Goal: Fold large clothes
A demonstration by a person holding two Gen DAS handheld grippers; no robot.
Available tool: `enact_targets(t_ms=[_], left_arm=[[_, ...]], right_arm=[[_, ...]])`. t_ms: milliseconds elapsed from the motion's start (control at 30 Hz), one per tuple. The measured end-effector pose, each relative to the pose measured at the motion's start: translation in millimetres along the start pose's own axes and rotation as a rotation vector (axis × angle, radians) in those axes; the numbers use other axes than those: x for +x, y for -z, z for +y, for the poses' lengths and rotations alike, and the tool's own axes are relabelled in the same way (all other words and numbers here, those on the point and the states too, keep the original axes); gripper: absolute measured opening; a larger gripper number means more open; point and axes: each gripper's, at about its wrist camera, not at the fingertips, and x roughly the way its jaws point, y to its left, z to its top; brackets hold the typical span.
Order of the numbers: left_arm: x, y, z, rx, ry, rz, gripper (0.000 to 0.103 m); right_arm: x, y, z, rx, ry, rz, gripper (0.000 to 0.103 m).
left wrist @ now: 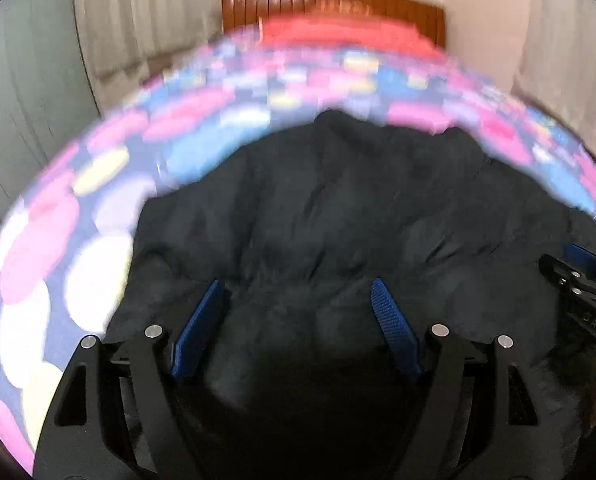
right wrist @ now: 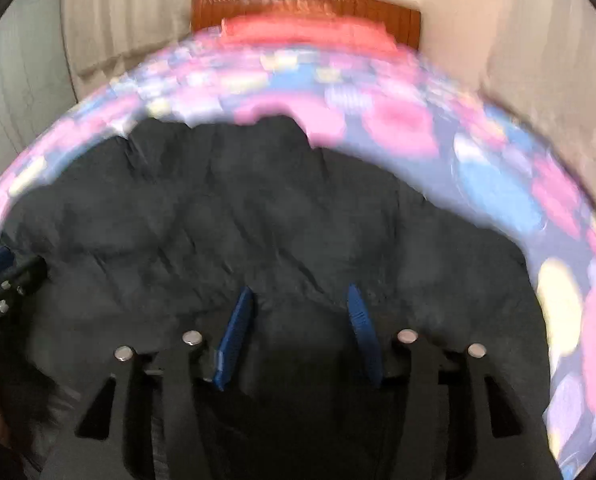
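Right now the black padded jacket [left wrist: 337, 208] lies spread across the bed, covering most of the near half of the patterned bedspread [left wrist: 110, 216] and bunched into soft ridges near my fingers. Through the left wrist camera I see the left gripper [left wrist: 298, 292] low over the jacket's near part, its blue-padded fingers [left wrist: 200, 328] spread wide with dark fabric showing between them; I cannot tell whether the tips touch the cloth, and nothing is pinched between them. Through the right wrist camera the right gripper [right wrist: 299, 300] sits likewise over the jacket [right wrist: 258, 208], its fingers [right wrist: 236, 336] parted somewhat less widely, again with only loose fabric between them and no hold that I can make out. Each gripper shows at the edge of the other's view: the right one at the far right of the left camera's picture, the left one [right wrist: 6, 280] at the far left of the right camera's. Around the jacket the bedspread [right wrist: 497, 184] carries pink, blue, white and pale yellow blobs on a dark blue ground. Beyond it lies a red pillow or cover [left wrist: 337, 36] against a brown wooden headboard [left wrist: 337, 4], with pale curtains [left wrist: 138, 12] to the left and a cream wall behind. Both pictures are blurred.
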Motion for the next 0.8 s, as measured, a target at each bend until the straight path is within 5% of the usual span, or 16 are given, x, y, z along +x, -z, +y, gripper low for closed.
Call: enact_targets(t_ms=[300,600,800], left_arm=[[-40.3,19.7,21.4,-0.007,0.065,-0.011,0.079],[-135.2,117.3,93.3,-0.106,-0.106,0.000,0.094],[-174.4,186.3,134.5,-0.259,-0.012,0.102,0.094]], right_arm=[[-59.5,22.6,-40.6,0.064,-0.078,-0.033,0.060],[-139.4,141.6,-162.1,0.194,0.062,0.040,0.065],[-167.0,217.7,-202.4,0.333,-0.012,0.120,0.066]])
